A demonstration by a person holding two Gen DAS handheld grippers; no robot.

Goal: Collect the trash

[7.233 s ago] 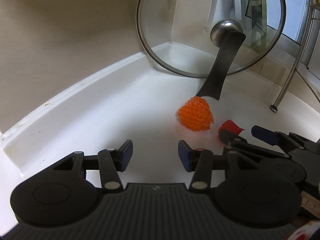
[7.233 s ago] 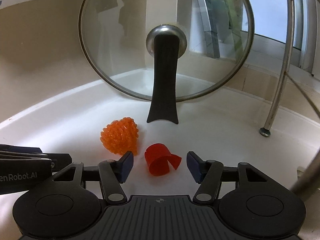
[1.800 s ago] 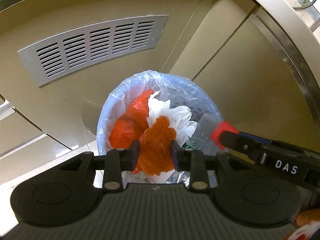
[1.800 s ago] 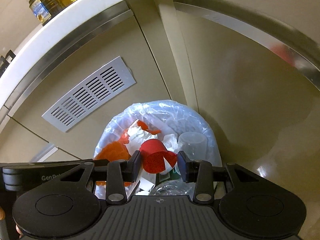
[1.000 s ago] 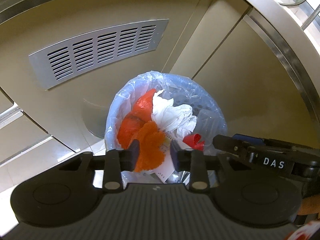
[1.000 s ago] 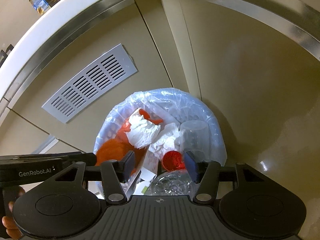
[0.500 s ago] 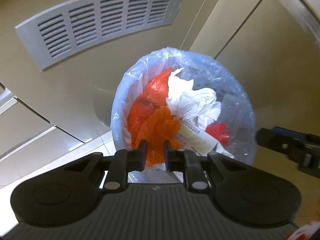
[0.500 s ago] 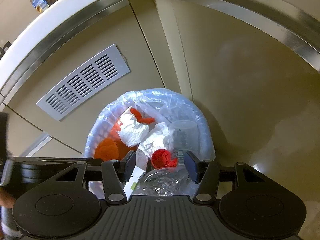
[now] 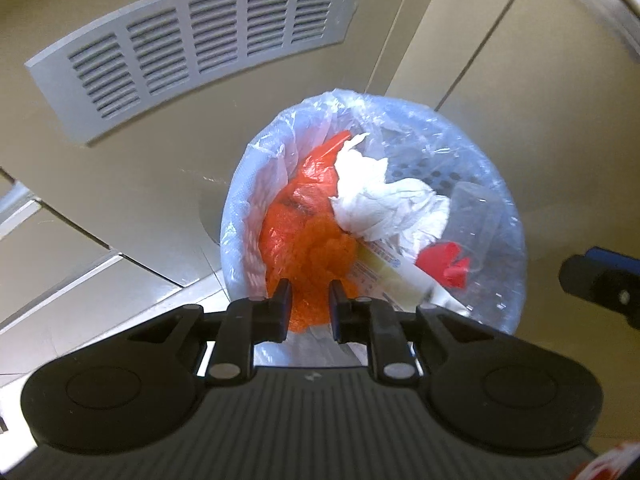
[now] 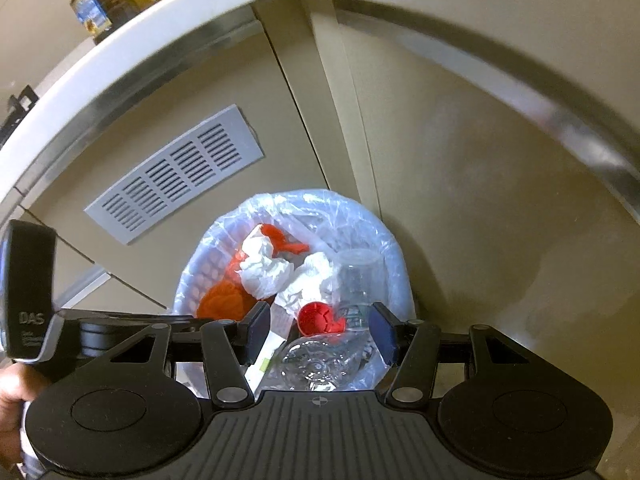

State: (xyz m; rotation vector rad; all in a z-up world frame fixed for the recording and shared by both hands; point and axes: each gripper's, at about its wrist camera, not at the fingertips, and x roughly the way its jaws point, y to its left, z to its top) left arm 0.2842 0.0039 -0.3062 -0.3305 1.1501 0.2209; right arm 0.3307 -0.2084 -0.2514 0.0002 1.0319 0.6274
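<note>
Orange mesh (image 9: 320, 252) in bin (image 9: 239, 216) under narrowly parted, seemingly empty left tool (image 9: 308, 291); right tool (image 10: 318, 322) wide, empty

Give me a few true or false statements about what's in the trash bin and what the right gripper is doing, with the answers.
1. The red plastic piece lies inside the bin. True.
2. The right gripper is clamped on the red plastic piece. False: its jaws stand open above the bin with nothing gripped between them.
3. The bin has no liner. False: a clear plastic bag lines it and folds over the rim.
4. Crumpled white tissue lies on top of the trash. True.
5. The vent grille lies flat on the floor. False: it is set in the cabinet panel behind the bin.
</note>
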